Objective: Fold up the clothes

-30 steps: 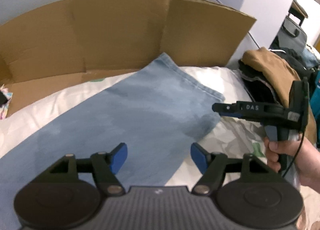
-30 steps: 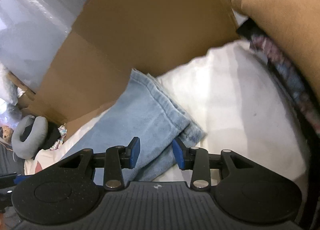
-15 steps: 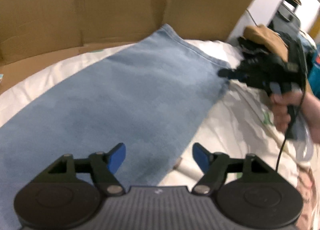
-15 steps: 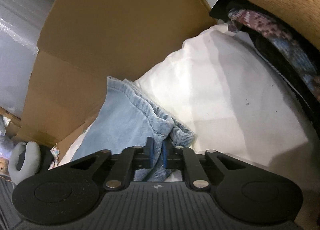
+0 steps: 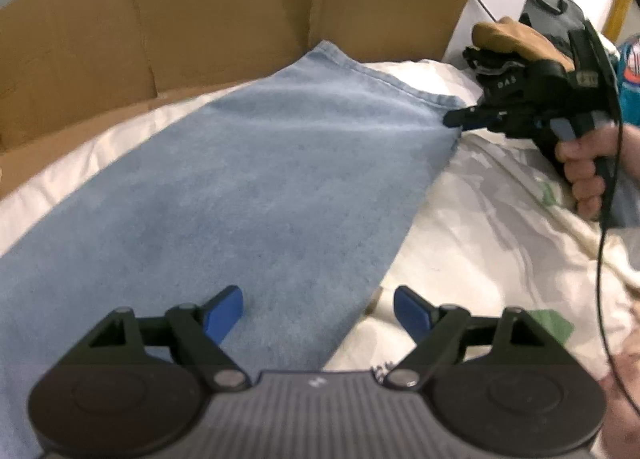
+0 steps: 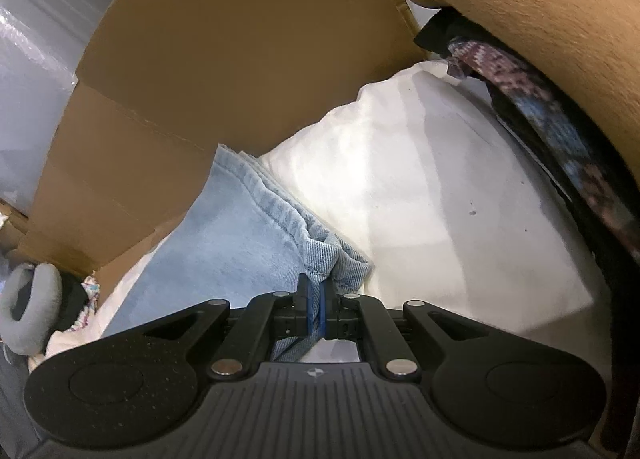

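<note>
Right gripper (image 6: 316, 309) clamps jeans (image 5: 248, 179) hem corner; left gripper (image 5: 318, 309) wide open, empty. Heavy, floppy denim: grab side edge.

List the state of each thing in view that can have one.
jeans: spread flat on the bedding, hem corner pinched
right gripper: shut on the jeans' hem corner
left gripper: open, jaws just widened, straddling the jeans' edge
clothes pile: stacked beside the bed

White letters, seemingly "DAS", on right gripper (image 5: 456, 121) body
</note>
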